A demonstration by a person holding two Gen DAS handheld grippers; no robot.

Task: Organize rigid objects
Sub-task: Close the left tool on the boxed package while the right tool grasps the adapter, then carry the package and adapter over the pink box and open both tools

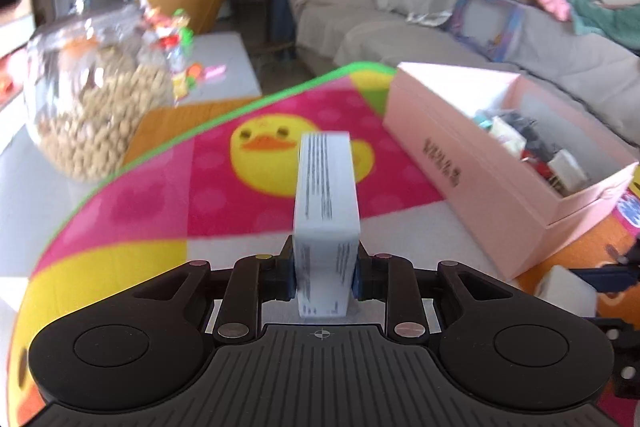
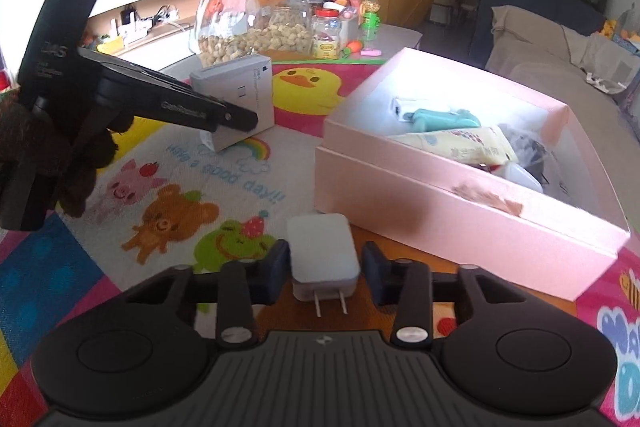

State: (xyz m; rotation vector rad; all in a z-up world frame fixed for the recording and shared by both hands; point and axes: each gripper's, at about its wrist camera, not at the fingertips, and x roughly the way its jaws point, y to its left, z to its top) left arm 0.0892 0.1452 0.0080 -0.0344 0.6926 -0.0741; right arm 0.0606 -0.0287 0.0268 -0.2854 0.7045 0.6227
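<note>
My left gripper (image 1: 325, 273) is shut on a white printed box (image 1: 326, 203) and holds it above the cartoon mat. It also shows in the right wrist view (image 2: 236, 121), clamping the same white box (image 2: 250, 83) at the left. My right gripper (image 2: 325, 267) is open, its fingers on either side of a white plug adapter (image 2: 322, 251) that lies on the mat with its prongs toward me; a small gap shows on each side. The open pink box (image 2: 440, 195) with several small items stands to the right, also in the left wrist view (image 1: 460, 151).
A glass jar of nuts (image 2: 254, 23) and small candy jars (image 2: 328, 33) stand behind the mat (image 2: 180, 179). The jar also shows in the left wrist view (image 1: 88, 99). A grey sofa (image 1: 440, 23) lies beyond the table.
</note>
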